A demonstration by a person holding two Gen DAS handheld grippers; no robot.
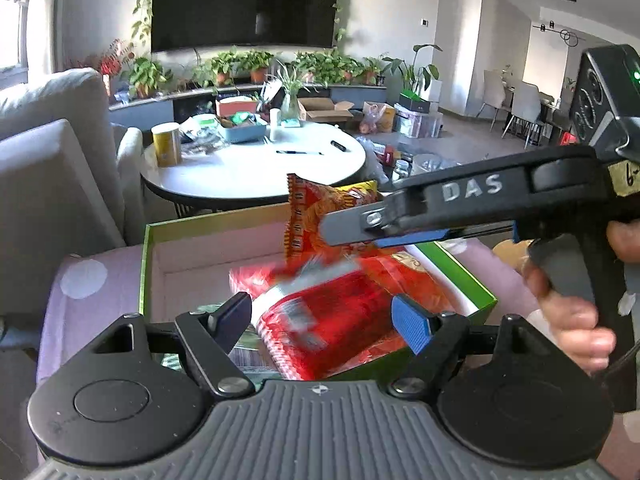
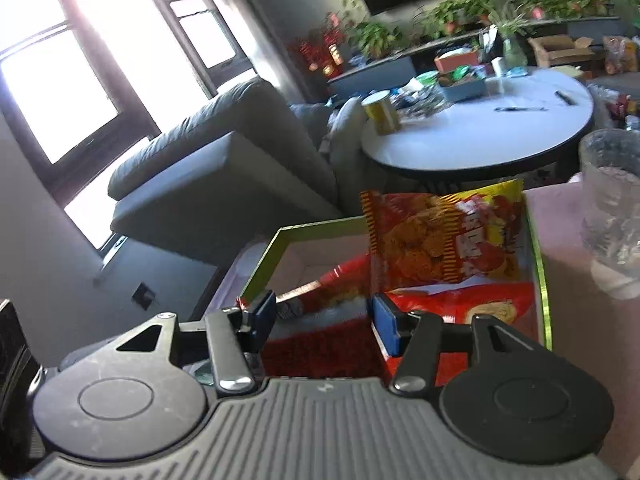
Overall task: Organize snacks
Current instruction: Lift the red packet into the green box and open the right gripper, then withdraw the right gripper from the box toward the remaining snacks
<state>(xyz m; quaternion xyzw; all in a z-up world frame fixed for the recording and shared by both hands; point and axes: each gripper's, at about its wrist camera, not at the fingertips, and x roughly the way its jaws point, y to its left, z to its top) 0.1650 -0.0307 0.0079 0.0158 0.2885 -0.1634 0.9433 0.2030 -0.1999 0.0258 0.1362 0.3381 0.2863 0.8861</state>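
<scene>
Living room: sofa [image 2: 224,168] at 10 o'clock in the right wrist view, round white table [image 1: 256,168] at 12 o'clock in the left wrist view, cluttered. On the pink cloth [image 1: 88,292] in front of you sits the green-rimmed box [image 1: 146,264], open and part filled.

Orange chicken-print bag [image 2: 436,236] stands tilted against the far wall of the box; red packets [image 1: 332,316] lie flat beneath it.

Your left gripper [image 1: 322,322] hangs spread wide over a red packet, holding nothing. Your right gripper [image 2: 324,322] shows a moderate gap; whether its pads touch the packet below, you cannot tell.

Risks, as judged:
- The tilted bag looks unsupported; a nudge from the right gripper could tip it out over the rim.
- A clear glass [image 2: 612,208] at 3 o'clock stands just beside the box. A wide swing of your right hand could knock it.
- Slick foil may slip from a shallow pinch.
</scene>
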